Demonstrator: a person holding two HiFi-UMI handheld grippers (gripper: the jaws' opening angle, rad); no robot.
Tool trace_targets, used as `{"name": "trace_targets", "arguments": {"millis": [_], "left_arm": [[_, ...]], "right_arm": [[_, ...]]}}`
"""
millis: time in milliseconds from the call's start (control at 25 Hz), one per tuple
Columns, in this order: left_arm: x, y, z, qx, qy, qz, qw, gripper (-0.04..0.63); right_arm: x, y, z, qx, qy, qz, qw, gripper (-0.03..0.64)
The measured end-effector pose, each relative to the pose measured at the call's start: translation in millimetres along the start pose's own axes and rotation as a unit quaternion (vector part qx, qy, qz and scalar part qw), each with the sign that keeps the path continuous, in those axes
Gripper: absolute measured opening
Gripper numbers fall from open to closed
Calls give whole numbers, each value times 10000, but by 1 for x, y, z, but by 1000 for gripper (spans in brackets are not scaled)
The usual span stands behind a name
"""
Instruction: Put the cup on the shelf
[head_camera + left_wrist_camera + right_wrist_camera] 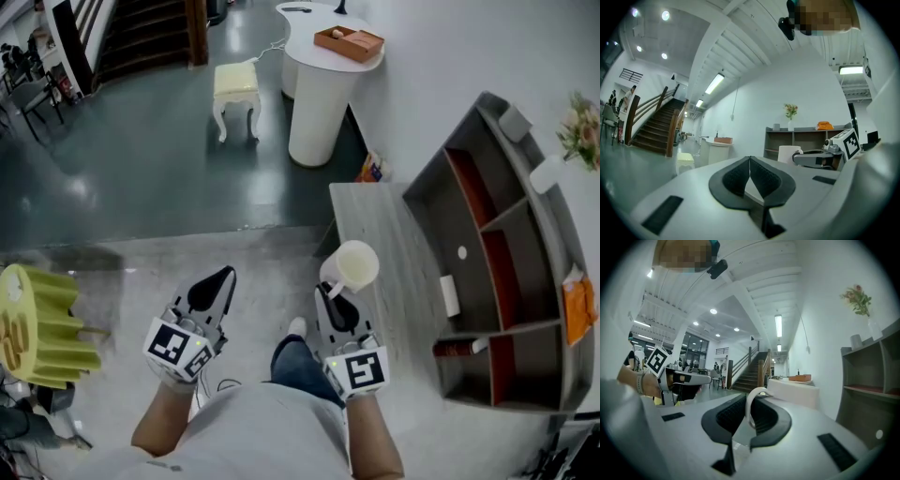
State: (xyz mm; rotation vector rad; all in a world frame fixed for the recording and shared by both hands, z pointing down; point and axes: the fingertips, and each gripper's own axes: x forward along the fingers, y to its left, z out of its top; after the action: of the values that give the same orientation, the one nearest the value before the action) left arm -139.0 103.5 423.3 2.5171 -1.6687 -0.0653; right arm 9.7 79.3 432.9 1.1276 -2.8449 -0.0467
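Observation:
A cream cup [352, 265] hangs in the air by its handle, over the near edge of the low grey table [389, 281]. My right gripper [336, 298] is shut on that handle [751, 407], and the cup body [793, 392] shows just beyond the jaws in the right gripper view. The grey shelf [506, 253] with red-lined compartments stands to the right of the cup. Off to the left my left gripper [212, 286] is shut with nothing in it, its pads [761, 176] pressed together. From there the cup [789, 153] and the shelf [806, 140] show at the right.
A white box [450, 295] and a red item [459, 348] lie in the shelf compartments. A vase with flowers [579, 141] and an orange object [577, 302] sit on top. A white round counter [323, 80], a small stool [234, 94] and a yellow object [37, 323] stand around.

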Motion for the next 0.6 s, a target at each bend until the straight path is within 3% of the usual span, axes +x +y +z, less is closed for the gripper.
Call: {"name": "trace_targets", "arguments": {"millis": [320, 600], "left_arm": [[104, 21, 0, -179, 40, 25, 9998, 17], [189, 14, 14, -97, 94, -83, 9999, 17]], "right_arm": [[56, -90, 6, -56, 38, 1, 10000, 35], [82, -178, 17, -38, -32, -157, 9999, 35]]}}
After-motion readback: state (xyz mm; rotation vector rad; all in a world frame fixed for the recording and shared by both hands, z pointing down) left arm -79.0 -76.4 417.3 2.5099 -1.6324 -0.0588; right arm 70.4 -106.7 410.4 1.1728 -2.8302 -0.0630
